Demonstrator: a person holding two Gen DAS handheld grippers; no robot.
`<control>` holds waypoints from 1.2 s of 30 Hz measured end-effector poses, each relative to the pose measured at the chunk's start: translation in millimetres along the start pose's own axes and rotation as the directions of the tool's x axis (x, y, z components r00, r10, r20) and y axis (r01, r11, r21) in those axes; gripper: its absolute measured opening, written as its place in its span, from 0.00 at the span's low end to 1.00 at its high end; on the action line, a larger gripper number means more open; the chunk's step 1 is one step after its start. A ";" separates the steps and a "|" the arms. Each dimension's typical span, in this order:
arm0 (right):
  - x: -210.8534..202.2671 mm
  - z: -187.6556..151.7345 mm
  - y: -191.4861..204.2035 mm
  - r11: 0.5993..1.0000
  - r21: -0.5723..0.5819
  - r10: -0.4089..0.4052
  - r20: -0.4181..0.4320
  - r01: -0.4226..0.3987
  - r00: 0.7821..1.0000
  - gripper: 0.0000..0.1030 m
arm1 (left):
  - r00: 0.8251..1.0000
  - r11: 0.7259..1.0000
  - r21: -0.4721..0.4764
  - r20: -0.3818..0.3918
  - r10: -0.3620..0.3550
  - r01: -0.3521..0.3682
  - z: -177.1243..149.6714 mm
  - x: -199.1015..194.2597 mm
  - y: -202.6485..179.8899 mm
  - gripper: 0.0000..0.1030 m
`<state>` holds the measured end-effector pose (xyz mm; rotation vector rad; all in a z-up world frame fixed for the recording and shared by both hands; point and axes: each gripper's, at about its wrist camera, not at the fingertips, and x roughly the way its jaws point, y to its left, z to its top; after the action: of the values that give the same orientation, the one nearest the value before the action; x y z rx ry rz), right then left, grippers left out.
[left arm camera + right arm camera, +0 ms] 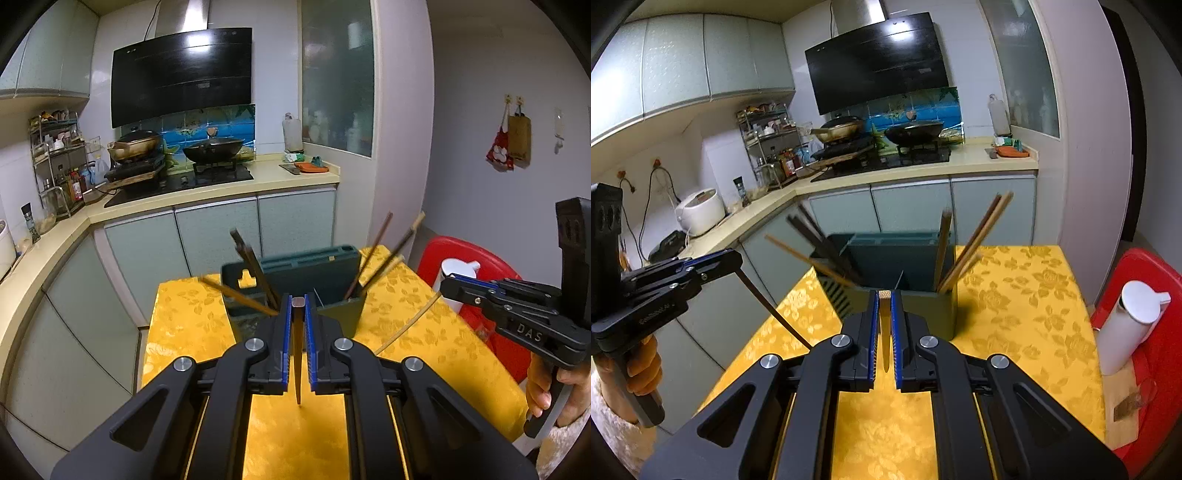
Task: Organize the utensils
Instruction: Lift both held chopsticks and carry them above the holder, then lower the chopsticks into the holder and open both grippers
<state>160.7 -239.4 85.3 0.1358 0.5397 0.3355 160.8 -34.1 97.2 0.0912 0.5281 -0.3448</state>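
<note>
Yellow floral cloth covers the tabletop (184, 325) in the left wrist view. At centre, the left claw (297, 314) is clenched on a dark chopstick (298, 354), whose square end shows between the blue pads and whose thin tip points back toward the camera. Just beyond, toward 12 o'clock, stands the dark green utensil holder (310, 273). Dark chopsticks (255, 269) lean out of its left compartment toward 11 o'clock; brown chopsticks (384, 254) lean out of its right compartment toward 1 o'clock. At 3 o'clock the right claw (448, 290), carried by a hand (543, 391), grasps a pale bamboo chopstick (410, 325) that slants down toward 7 o'clock. Behind it a white jug (460, 271) sits on a red stool (491, 266).

Right wrist view: the right claw (885, 314) at centre is clenched on the pale bamboo chopstick (885, 332), its square end visible between the pads. The utensil holder (894, 258) stands at 12 o'clock on the tabletop (1015, 295), chopsticks fanning from both side compartments. At 9 o'clock the left claw (733, 260), in a hand (644, 365), grasps the dark chopstick (772, 306), which slants down toward 5 o'clock. The white jug (1126, 328) stands on the red stool (1156, 280) at 3 o'clock.
</note>
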 end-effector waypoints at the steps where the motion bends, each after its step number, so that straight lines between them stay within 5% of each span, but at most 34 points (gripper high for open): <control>1: -0.2 6.7 0.8 1.000 -0.004 -0.006 0.004 0.006 1.000 0.07 | 1.000 1.000 -0.004 0.000 0.000 0.000 4.8 0.5 0.9 0.06; 18: 9.3 86.0 9.6 0.992 -0.038 -0.114 0.084 0.117 0.990 0.07 | 0.986 0.996 -0.086 0.158 0.051 -0.038 102.5 -7.7 0.0 0.06; 36: 88.0 75.6 1.4 0.975 -0.067 -0.217 -0.065 0.213 0.974 0.07 | 0.995 0.987 -0.142 0.065 0.081 -0.071 77.4 78.8 7.1 0.06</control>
<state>270.8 -210.4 107.6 0.0070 0.6092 0.1447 263.8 -64.4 123.8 -0.0363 0.4763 -0.2350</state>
